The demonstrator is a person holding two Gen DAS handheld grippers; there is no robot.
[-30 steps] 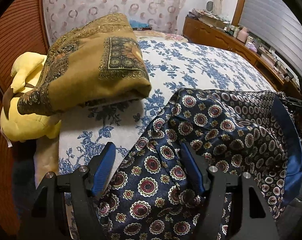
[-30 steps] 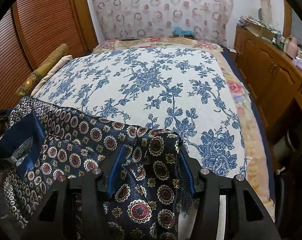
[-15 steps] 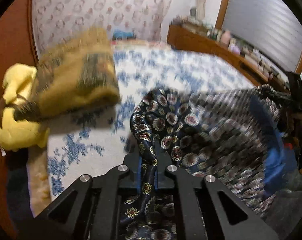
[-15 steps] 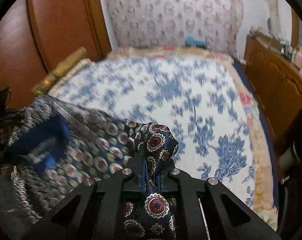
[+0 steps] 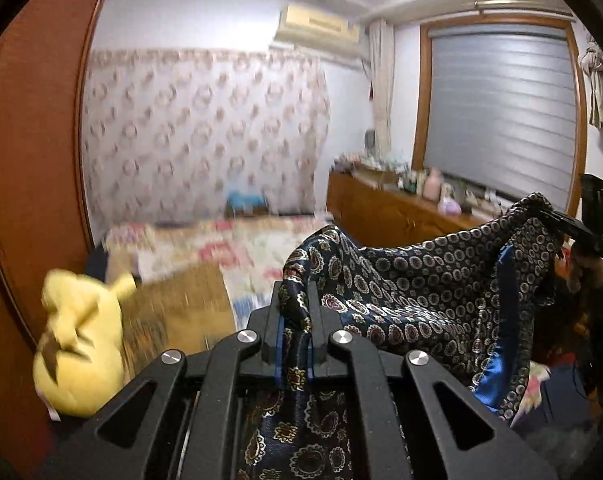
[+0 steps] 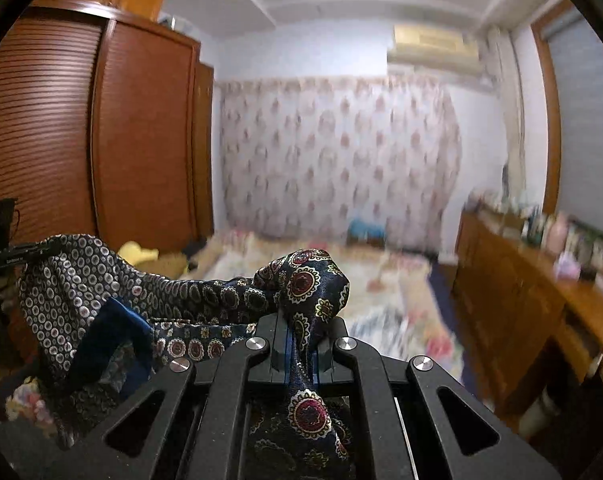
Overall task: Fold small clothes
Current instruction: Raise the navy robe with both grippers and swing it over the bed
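A dark navy patterned garment (image 5: pixel 413 292) with red and gold medallions and a blue lining hangs in the air, stretched between both grippers. My left gripper (image 5: pixel 295 320) is shut on one corner of it, cloth bunched between the jaws. My right gripper (image 6: pixel 301 328) is shut on another corner (image 6: pixel 309 280); the garment (image 6: pixel 101 280) sags away to the left. Each gripper shows small at the far end of the cloth in the other's view, the right one (image 5: pixel 573 232) and the left one (image 6: pixel 17 256). Both are lifted well above the bed.
The bed with its floral cover (image 5: pixel 253 248) lies below and ahead. A folded mustard cloth (image 5: pixel 173 312) and a yellow plush toy (image 5: pixel 77 344) sit at its left edge. A wooden wardrobe (image 6: pixel 101 140) stands left, a cluttered wooden sideboard (image 6: pixel 541 300) right.
Both grippers went from open to shut on the garment's corners, then lifted and tilted up. The garment has risen off the bed and now hangs between them.
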